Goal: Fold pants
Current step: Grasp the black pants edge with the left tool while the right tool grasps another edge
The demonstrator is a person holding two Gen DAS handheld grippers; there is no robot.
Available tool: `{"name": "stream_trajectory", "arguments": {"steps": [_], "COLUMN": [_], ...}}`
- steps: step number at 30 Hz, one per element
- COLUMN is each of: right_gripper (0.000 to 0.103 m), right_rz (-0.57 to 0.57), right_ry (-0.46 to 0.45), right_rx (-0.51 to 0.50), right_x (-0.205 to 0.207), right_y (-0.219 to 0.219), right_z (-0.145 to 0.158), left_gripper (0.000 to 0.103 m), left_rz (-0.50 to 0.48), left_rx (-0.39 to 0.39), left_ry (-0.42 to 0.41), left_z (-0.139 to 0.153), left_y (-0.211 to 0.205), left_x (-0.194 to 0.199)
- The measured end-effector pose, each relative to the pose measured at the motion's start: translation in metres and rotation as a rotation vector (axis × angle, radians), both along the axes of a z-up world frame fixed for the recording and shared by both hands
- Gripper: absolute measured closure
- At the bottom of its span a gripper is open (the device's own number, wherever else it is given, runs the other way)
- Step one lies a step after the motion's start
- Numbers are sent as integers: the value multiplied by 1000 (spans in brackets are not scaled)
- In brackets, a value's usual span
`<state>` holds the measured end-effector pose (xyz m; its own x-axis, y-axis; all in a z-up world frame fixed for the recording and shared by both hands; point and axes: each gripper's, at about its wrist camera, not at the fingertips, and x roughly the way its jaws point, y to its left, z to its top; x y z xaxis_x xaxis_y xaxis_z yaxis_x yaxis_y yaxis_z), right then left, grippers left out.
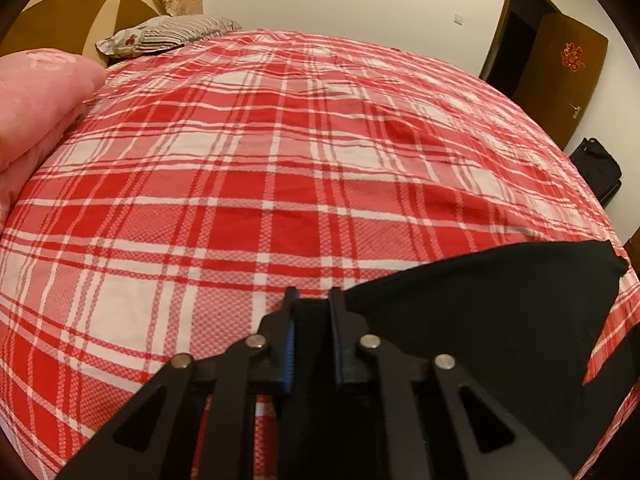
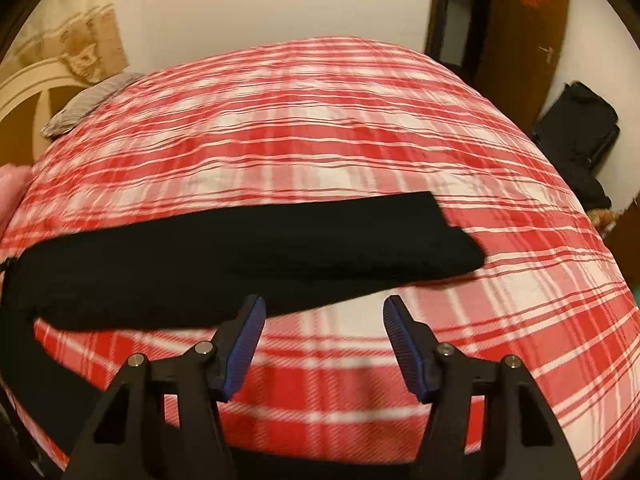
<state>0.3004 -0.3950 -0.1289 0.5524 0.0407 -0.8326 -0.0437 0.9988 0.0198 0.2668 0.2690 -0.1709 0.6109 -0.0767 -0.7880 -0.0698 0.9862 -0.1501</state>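
The left hand-held gripper (image 1: pixel 312 300) sits at the bottom centre of its frame, pointing forward. Its two black fingers are drawn close together, the blue pads (image 1: pixel 289 354) nearly parallel, and black cloth is pinched between them. The right hand-held gripper (image 2: pixel 324 308) is also at the bottom centre of its frame. Its fingers stand wide apart, the blue pads (image 2: pixel 244 348) holding nothing.

You're working over a bed (image 1: pixel 240 168) covered with a red-and-white plaid sheet (image 2: pixel 360 128), lightly wrinkled. Black pants (image 2: pixel 224 248) lie stretched across its near part, legs together. At the head end you have a striped pillow (image 1: pixel 168 34) and a pink quilt (image 1: pixel 40 100) piled along the left edge.
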Motion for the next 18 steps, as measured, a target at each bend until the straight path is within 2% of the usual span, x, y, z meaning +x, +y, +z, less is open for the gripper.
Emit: {"name": "stream_trajectory", "arguments": {"steps": [4,7,15,18], "right_gripper": [40,40,40,40], "right_rz": [-29,-55,-130,-142], "right_ry": [3,18,68,82], "right_rx": [16,-2,41,22], "right_x": [22,38,93,118], "right_y": [-26,-39,-79,-90], "right_z": [-1,-4,-29,-39], "left_gripper": [89,89,89,89], "left_rz": [-10,6,12,13], "left_rx": [22,5,18,19], "left_ry": [0,-1,-3,0], "left_z": [-2,-4,-8,-8], "left_y": [-3,0,-4,-5], "left_x": [3,6,9,9]}}
